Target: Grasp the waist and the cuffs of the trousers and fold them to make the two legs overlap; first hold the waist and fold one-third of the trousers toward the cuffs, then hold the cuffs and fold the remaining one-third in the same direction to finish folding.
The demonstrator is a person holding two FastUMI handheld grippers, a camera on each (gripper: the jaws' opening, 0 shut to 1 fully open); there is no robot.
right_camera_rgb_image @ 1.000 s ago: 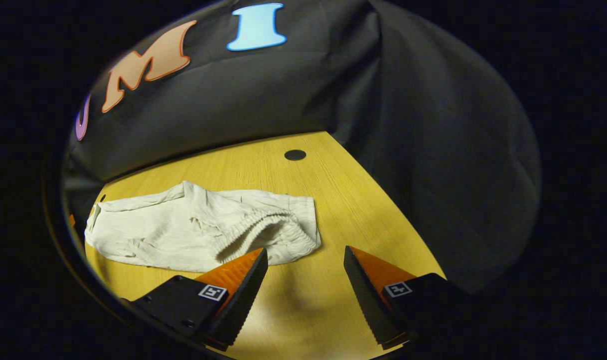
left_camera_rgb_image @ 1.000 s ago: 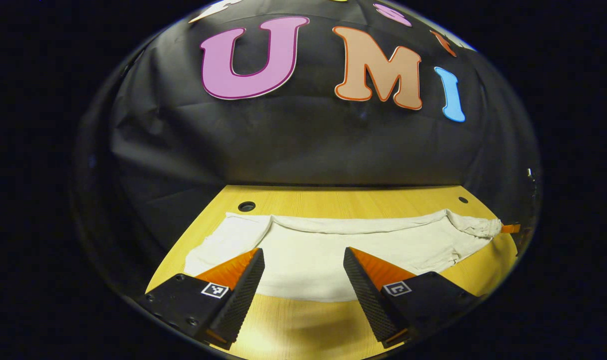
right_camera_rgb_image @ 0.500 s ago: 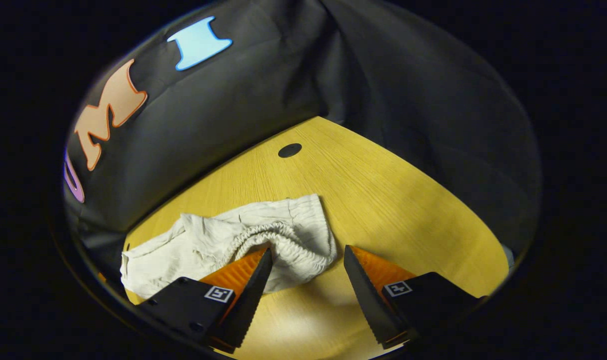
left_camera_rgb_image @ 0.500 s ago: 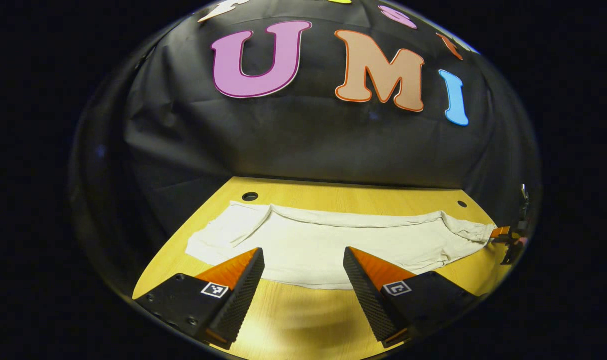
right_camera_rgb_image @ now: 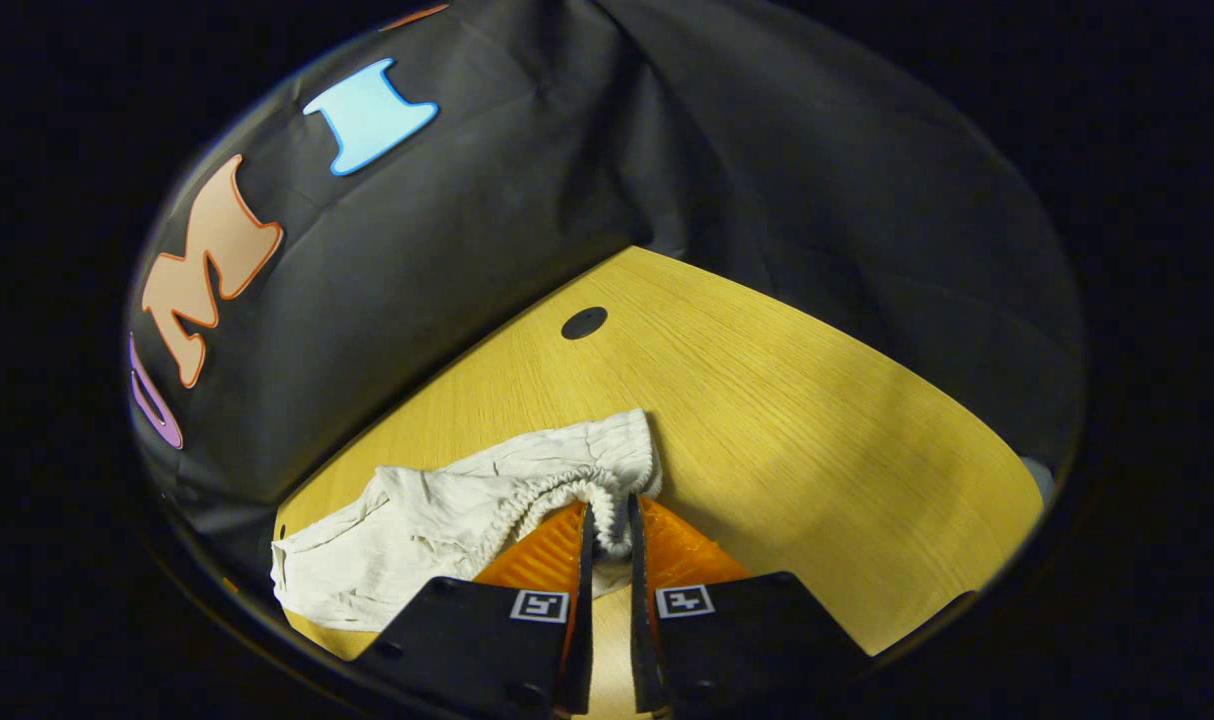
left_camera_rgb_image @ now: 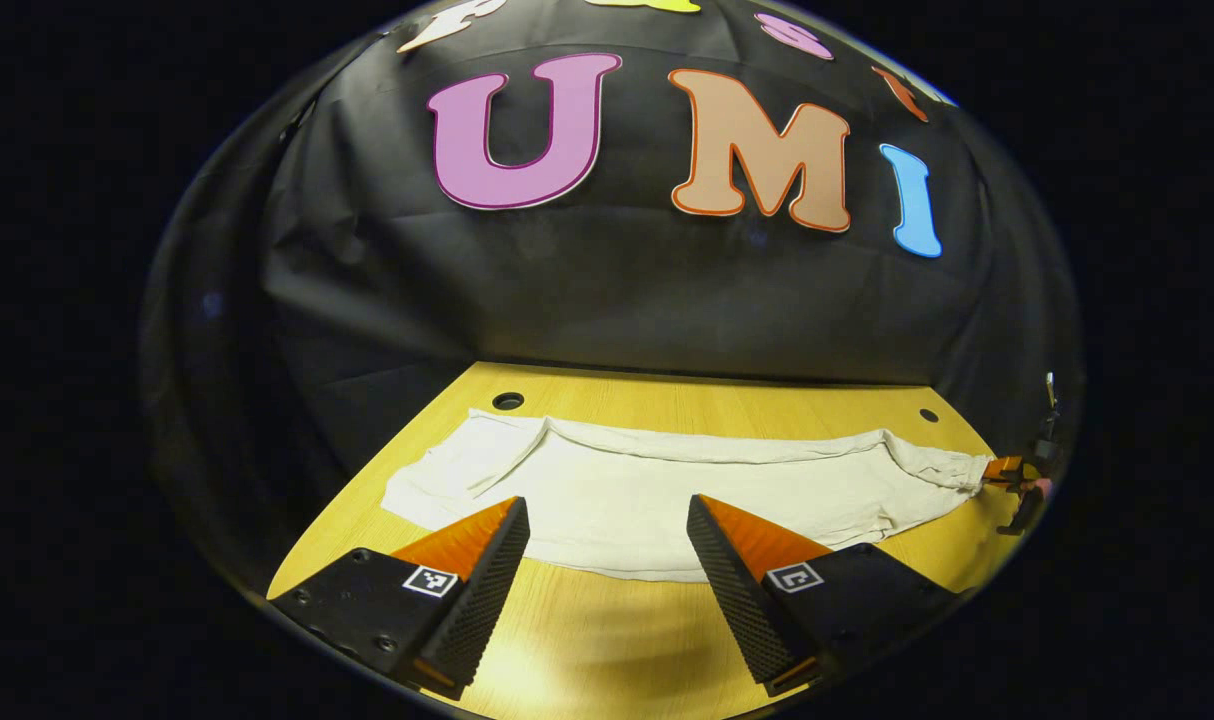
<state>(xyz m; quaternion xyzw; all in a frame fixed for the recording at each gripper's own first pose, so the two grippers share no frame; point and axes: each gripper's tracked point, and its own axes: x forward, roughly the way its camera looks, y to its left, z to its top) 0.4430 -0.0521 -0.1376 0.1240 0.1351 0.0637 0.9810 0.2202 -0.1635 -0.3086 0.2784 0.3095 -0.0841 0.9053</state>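
My right gripper (right_camera_rgb_image: 607, 525) pinches the cream cotton trousers' (left_camera_rgb_image: 667, 490) elastic waist (right_camera_rgb_image: 567, 490) at lower centre, my left gripper (left_camera_rgb_image: 607, 545) gapes empty, and seemingly no fold is done.

Left gripper view faces the wall across the trousers (left_camera_rgb_image: 667, 490); right gripper view, seemingly nearer, shares them.

left claw (left_camera_rgb_image: 607, 535), wedge-shaped fingers, black bases with screws; right claw (right_camera_rgb_image: 607, 540), square black-and-white markers
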